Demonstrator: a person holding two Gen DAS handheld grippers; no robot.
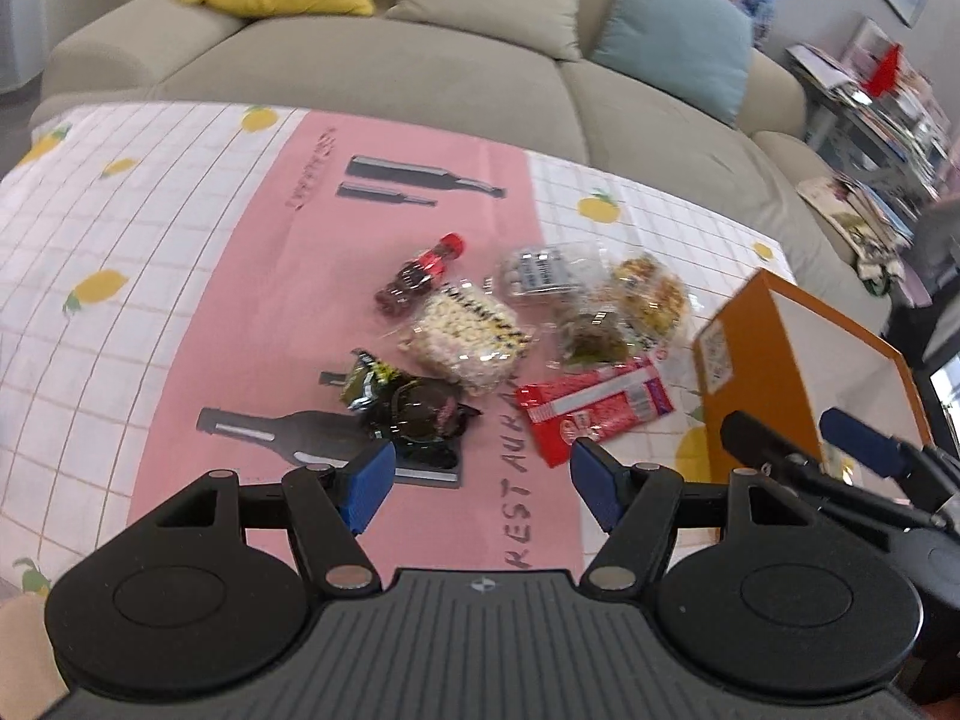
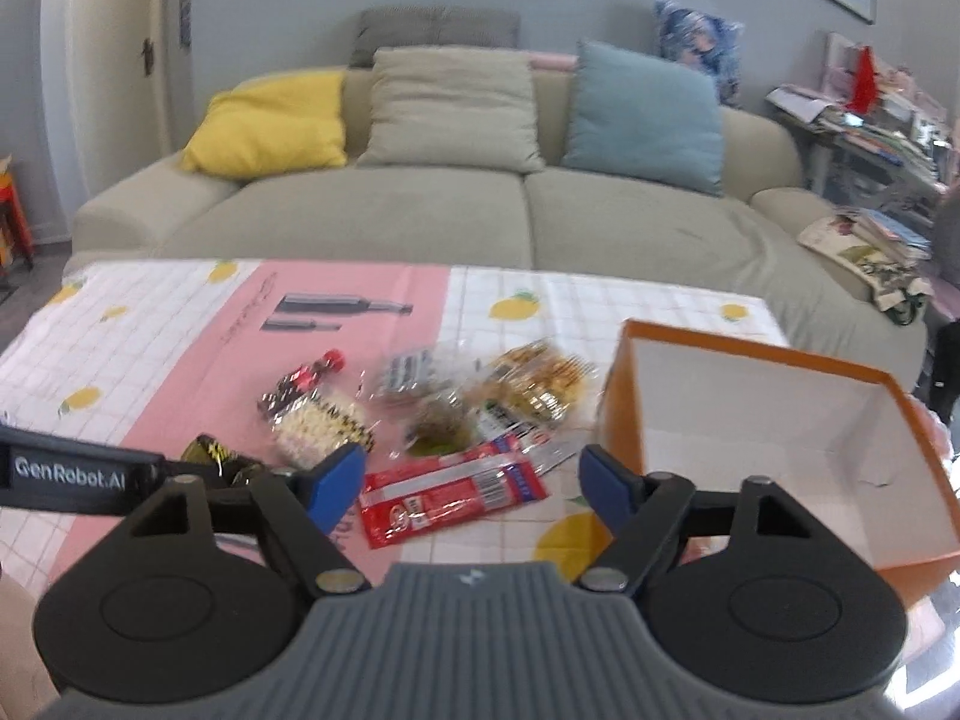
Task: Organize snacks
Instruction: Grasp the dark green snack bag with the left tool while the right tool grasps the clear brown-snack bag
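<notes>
Our right hand-held gripper (image 2: pixel 474 480) hangs wide and empty above the red packet (image 2: pixel 450 495) — we may pinch only slippery film — and drop it.

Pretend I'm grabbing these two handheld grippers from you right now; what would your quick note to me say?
Left gripper: open, empty, hanging over the dark snack packet.
Right gripper: open, empty, above the red packet.
Snacks, including a small cola bottle and a popcorn bag, lie heaped on the tablecloth.
Orange box: beside the heap, looks empty.
Done: nothing packed.
Left: probably move every snack into the box.
</notes>
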